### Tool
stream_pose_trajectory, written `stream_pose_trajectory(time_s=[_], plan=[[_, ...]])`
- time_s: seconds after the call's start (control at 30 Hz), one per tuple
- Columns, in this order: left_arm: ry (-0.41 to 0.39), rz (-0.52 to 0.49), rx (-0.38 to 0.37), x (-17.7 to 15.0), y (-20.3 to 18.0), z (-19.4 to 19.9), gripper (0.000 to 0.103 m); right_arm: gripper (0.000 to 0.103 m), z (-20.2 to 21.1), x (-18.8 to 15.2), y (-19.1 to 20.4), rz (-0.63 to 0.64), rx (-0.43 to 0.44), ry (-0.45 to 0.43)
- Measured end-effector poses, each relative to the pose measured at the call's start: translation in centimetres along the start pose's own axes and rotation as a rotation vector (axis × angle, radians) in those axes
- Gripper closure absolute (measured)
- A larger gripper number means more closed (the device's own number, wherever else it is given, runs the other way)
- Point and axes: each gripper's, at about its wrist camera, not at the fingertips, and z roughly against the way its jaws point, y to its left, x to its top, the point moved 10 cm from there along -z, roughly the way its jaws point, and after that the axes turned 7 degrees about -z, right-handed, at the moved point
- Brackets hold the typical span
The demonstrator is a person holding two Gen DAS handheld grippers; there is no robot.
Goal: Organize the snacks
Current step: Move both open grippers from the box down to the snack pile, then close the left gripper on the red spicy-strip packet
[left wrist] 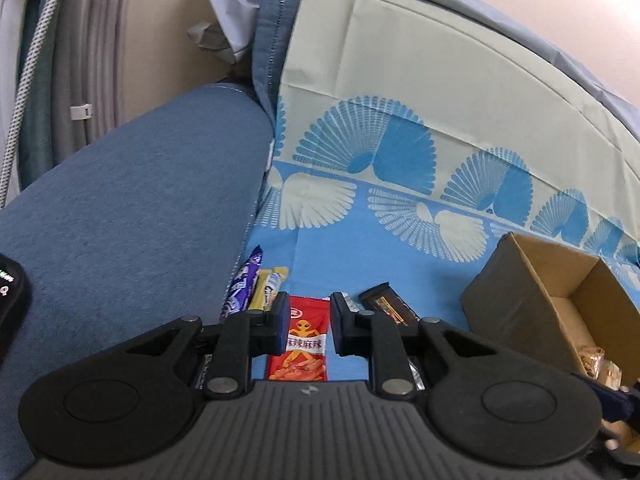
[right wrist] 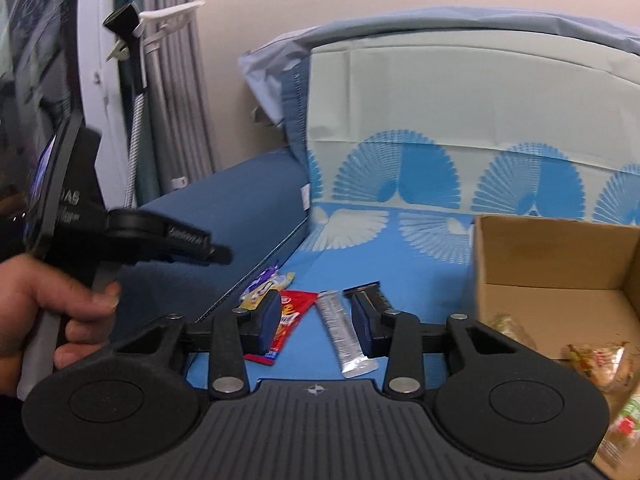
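left gripper (left wrist: 308,330) hangs over the row of snacks on the blue patterned cloth (left wrist: 360,256), jaws parted and holding nothing, lined up straight over the red snack packet (left wrist: 301,344) which lies flat between the pads. right gripper (right wrist: 316,326) is likewise released and empty, its gap sitting over the silver bar wrapper (right wrist: 344,332) with the red packet's edge just under its left pad. other snacks in the row: purple wrapper (left wrist: 245,284) and yellow wrapper (left wrist: 267,286) at the far left by the blue cushion (left wrist: 132,208), dark bar wrapper (left wrist: 390,305) to the right of the red one. cardboard box (right wrist: 520,256) stands open on the right, a few wrapped snacks already inside (contents blurry, can't name them). likely step: left picks the red packet and moves it to the box. to do it well, come straight down so both pads straddle the packet's narrow width, close on the body rather than the crimped end, and don't drag the yellow wrapper or dark bar lying just beside. flat foil will slip and flex, so pinch low against the cloth. the person's left hand (right wrist: 52,304) is visible on the handle in the right wrist view.
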Motion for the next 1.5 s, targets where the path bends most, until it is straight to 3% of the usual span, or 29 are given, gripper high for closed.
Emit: stream_pose_trajectory(time_s=[0.4, 0.6, 0.83, 0.87, 0.97, 1.07, 1.17, 1.33, 1.5], plan=[[0.02, -0.072, -0.032, -2.9, -1.1, -3.1, 0.08, 0.062, -5.1, -3.5, -0.3, -0.018, -0.052, 0.067], [0.032, -0.037, -0.025, -4.6, -0.3, -5.3, 0.078, 0.057, -8.6, -5.2, -0.8, 0.005, -0.111, 0.086], [0.082, -0.053, -0.004, -5.6, -0.1, -7.4, 0.057, 0.048, -12.8, -6.6, -3.8, -0.056, -0.199, 0.13], [0.096, -0.054, 0.003, -5.8, 0.0, -7.7, 0.049, 0.046, -13.4, -6.8, -4.2, -0.074, -0.202, 0.137], [0.13, -0.075, 0.006, -6.5, -0.1, -8.4, 0.044, 0.039, -14.9, -7.1, -4.7, -0.085, -0.216, 0.147], [0.15, -0.1, 0.022, -6.9, -0.3, -9.1, 0.033, 0.032, -16.3, -7.7, -4.7, -0.092, -0.207, 0.182], [0.18, -0.137, 0.051, -7.6, -0.5, -9.9, 0.028, 0.03, -17.4, -8.4, -5.0, -0.084, -0.221, 0.214], [0.22, -0.111, 0.041, -8.4, -0.4, -11.0, 0.027, 0.035, -17.7, -8.7, -4.6, -0.013, -0.22, 0.216], [0.227, -0.132, 0.046, -8.7, -0.5, -11.0, 0.029, 0.06, -17.3, -8.7, -3.7, 0.066, -0.188, 0.208]])
